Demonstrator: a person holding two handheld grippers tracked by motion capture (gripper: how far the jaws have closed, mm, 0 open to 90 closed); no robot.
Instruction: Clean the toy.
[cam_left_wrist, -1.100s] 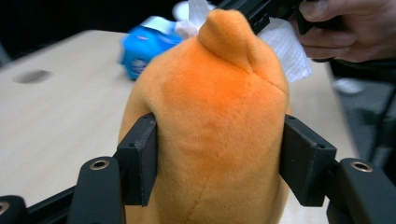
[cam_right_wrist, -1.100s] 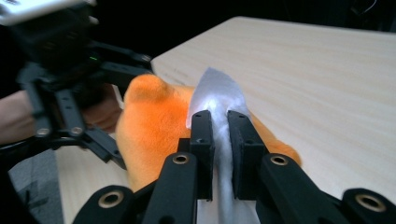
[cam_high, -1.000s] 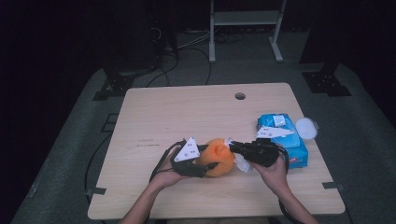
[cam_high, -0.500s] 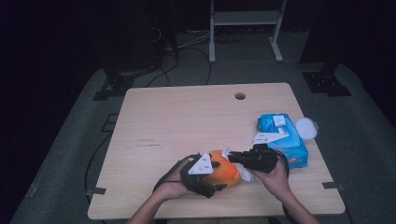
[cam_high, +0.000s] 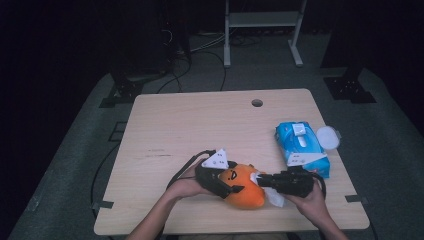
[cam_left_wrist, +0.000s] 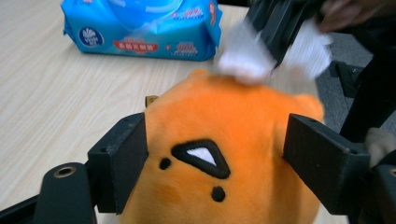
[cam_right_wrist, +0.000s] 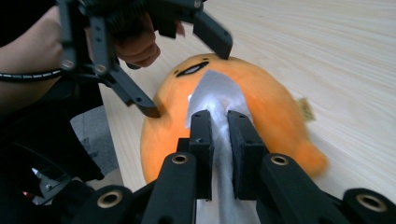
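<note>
You have an orange plush toy (cam_high: 243, 186) with a black-stitched face lying on its side near the table's near edge, just right of centre. A white wipe (cam_right_wrist: 215, 95) is draped over its top, touching the fur.

My table (cam_high: 200, 125) is pale wood with a round cable hole (cam_high: 257, 103) near its 12 o'clock edge. Grey carpet (cam_high: 75, 160) lies under it, with loose cables (cam_high: 200, 47) trailing off at 11 o'clock. A white metal stand (cam_high: 262, 20) is at 12 o'clock. The room behind is dark.
</note>
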